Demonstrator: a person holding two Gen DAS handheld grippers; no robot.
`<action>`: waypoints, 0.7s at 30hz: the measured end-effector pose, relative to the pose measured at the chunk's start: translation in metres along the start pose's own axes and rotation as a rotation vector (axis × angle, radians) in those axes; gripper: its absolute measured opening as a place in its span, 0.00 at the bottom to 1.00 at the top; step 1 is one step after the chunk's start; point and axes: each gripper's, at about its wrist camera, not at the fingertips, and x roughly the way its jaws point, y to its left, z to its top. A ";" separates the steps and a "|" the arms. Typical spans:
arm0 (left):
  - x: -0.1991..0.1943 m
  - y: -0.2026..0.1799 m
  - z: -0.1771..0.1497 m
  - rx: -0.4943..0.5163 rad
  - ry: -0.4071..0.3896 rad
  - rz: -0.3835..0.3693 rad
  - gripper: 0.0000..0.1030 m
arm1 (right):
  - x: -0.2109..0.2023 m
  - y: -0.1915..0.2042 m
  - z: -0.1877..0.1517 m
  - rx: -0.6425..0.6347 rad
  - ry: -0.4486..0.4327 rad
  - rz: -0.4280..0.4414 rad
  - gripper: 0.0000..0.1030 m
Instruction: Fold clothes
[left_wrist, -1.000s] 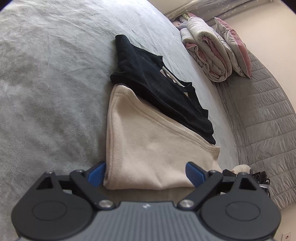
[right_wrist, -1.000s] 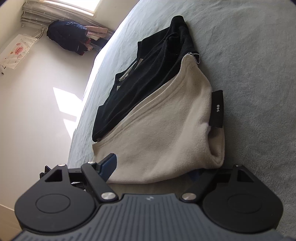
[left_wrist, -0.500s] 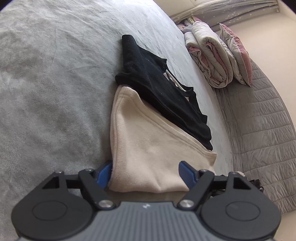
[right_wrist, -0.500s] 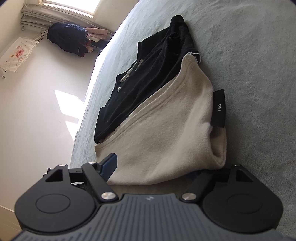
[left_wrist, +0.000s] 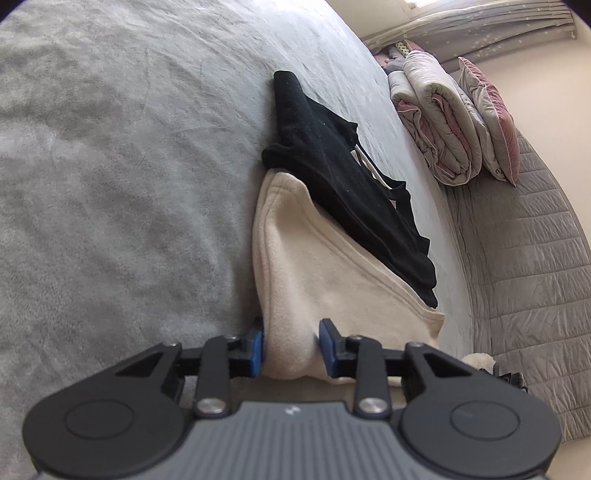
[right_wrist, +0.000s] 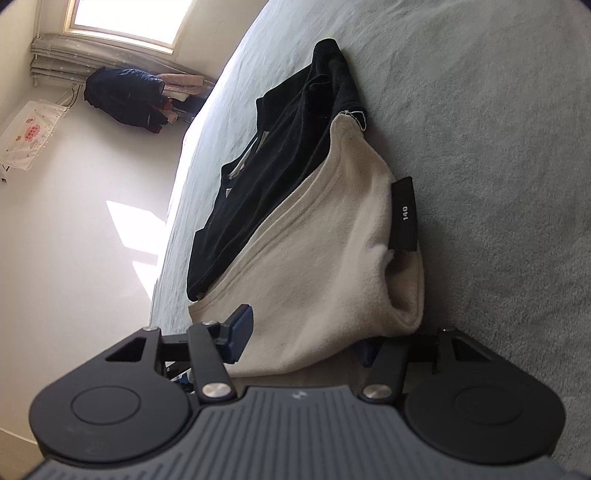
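- the cream fleece garment (left_wrist: 325, 280) lies on the grey bed cover (left_wrist: 110, 184), near the bed's edge, its near end doubled over into a thick rounded fold.
- a black garment (left_wrist: 343, 188) lies across its far side, partly on top of the fleece and partly on the cover, with pale lining showing at an opening.
- the left gripper (left_wrist: 291, 345) has its blue pads pressed into the near corner of the fleece from both sides, the cloth bulging between them; a pinch there gives hold of several layers at once, probably to lift or carry that end.
- the right gripper (right_wrist: 303, 338) stands wide around the other near corner. one blue pad (right_wrist: 240, 332) rests on top of the fleece, while the opposite finger sits tucked under the cloth's rounded edge; it straddles the fold but does not squeeze it.
- a black size tag (right_wrist: 404, 216) reading 140 sticks out from the fleece's right side, so that edge is likely a waist or neck opening.
- holding both near corners would keep the edge straight for a fold away from the person, or equally for shifting the bundle; the views fit either.
- a rolled quilt (left_wrist: 436, 122) and a pink-trimmed pillow (left_wrist: 491, 122) sit well apart at the head of the bed.
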 end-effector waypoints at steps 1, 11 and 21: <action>0.000 0.001 0.000 -0.009 0.002 -0.006 0.18 | 0.000 -0.001 0.000 0.004 -0.003 -0.004 0.37; -0.007 0.008 0.005 -0.132 -0.016 -0.143 0.15 | -0.010 0.000 -0.002 0.022 -0.095 0.061 0.12; -0.001 -0.002 0.035 -0.308 -0.133 -0.339 0.14 | -0.006 0.027 0.036 0.009 -0.211 0.183 0.12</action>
